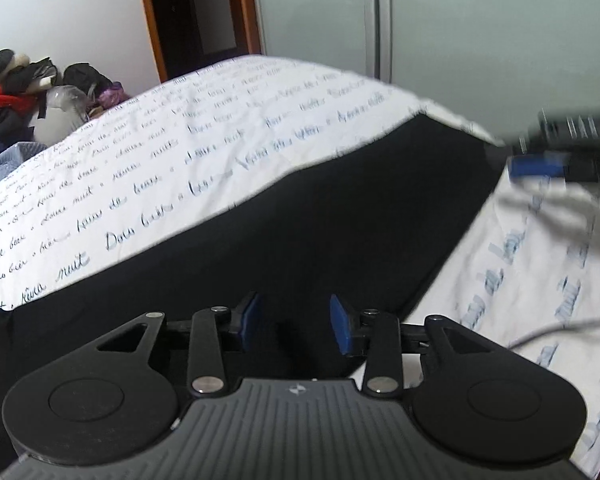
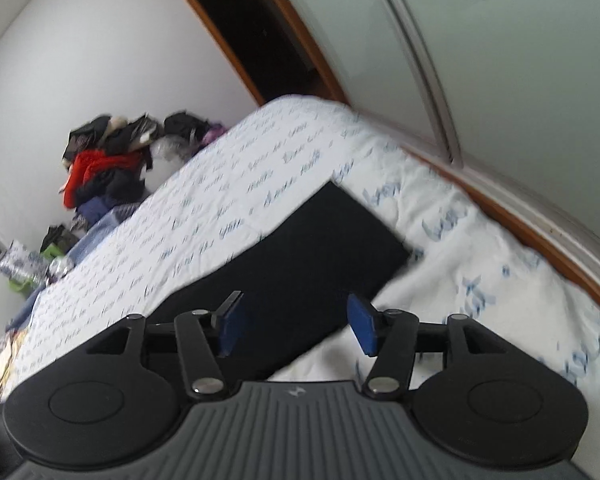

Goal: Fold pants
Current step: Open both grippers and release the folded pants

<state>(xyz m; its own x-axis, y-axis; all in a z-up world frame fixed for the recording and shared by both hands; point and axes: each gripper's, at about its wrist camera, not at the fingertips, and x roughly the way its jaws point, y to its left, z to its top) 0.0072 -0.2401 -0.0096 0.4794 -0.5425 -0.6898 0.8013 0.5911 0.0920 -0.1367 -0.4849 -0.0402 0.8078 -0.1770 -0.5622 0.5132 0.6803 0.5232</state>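
The black pants lie flat as a long folded strip on a bed with a white cover printed in blue handwriting. My left gripper hovers over the near end of the pants, open, with nothing between its blue pads. In the left wrist view my right gripper shows blurred at the right edge, beside the strip's far end. In its own view the right gripper is open and empty above the pants, with its right pad over the white cover.
A pile of clothes sits at the far left end of the bed. Frosted wardrobe doors and a dark doorway with a wooden frame stand behind. The bed's wooden edge runs along the right. A thin cable crosses the cover.
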